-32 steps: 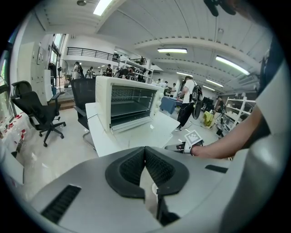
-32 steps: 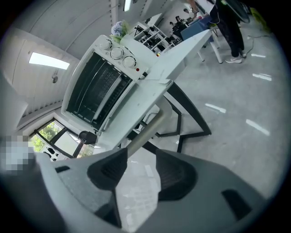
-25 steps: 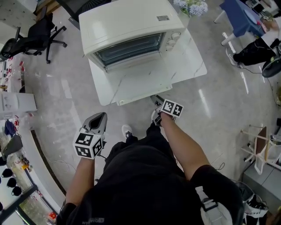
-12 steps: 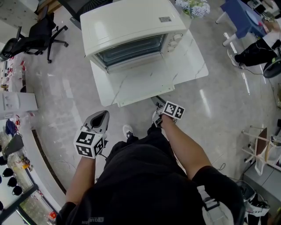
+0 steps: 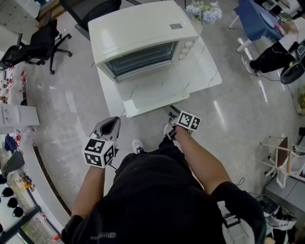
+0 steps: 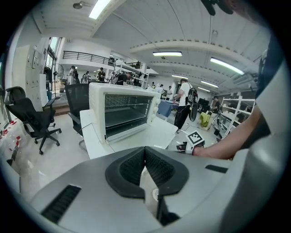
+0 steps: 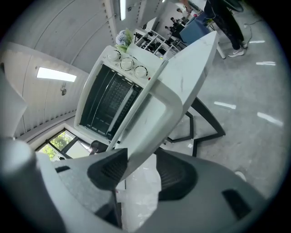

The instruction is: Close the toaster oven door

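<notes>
The white toaster oven (image 5: 138, 28) stands on a white marble-top table (image 5: 205, 71). Its door (image 5: 152, 97) is open and lies flat toward me, so the dark rack inside shows. My right gripper (image 5: 170, 123) is at the door's front edge. In the right gripper view the door's rim (image 7: 150, 123) runs down between the jaws of the right gripper (image 7: 143, 166), which are apart with a gap beside the rim. My left gripper (image 5: 110, 125) hangs over the floor left of the table, apart from the oven (image 6: 125, 109). The pads of the left gripper (image 6: 145, 152) meet at the tip.
Black office chairs (image 5: 35, 40) stand at the far left and another behind the oven. A seated person (image 5: 276, 52) is at the upper right, flowers (image 5: 205, 12) behind the table. A white rack (image 5: 283, 162) is at the right, a counter at the left edge.
My left gripper has moved a little forward and right toward the table. The right gripper has stayed at the door's front edge. The door still lies open.
</notes>
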Demonstrator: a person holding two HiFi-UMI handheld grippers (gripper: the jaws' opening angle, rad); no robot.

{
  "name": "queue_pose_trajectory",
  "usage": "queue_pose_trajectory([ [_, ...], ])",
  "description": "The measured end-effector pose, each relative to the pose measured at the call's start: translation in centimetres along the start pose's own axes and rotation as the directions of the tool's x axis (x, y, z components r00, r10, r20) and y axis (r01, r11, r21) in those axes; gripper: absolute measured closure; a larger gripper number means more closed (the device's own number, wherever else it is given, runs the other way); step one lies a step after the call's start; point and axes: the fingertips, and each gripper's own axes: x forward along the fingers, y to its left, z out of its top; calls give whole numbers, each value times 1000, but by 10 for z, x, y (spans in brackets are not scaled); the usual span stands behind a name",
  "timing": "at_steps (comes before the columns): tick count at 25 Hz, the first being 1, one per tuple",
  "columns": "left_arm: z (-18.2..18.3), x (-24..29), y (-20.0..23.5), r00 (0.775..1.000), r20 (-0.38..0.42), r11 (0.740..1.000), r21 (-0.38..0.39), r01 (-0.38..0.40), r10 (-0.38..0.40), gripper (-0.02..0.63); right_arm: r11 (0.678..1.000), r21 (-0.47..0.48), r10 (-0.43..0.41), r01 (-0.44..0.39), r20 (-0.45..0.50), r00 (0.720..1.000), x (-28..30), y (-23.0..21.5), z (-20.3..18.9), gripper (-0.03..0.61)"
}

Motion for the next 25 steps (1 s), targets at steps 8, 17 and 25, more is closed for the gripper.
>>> queue_pose_trajectory([
  [8,12,-5,9,999,46,1000,2,-9,9,611,997,-17,82,-81,54,995,-5,43,22,390],
  [17,30,-10,11,996,92,1000,8,-7,7,611,984,47,166,-172,99,981,-11,76,45,405],
  [25,44,-13,14,992,126,1000,10,-20,19,611,963,84,243,-255,136,961,-14,110,70,411],
])
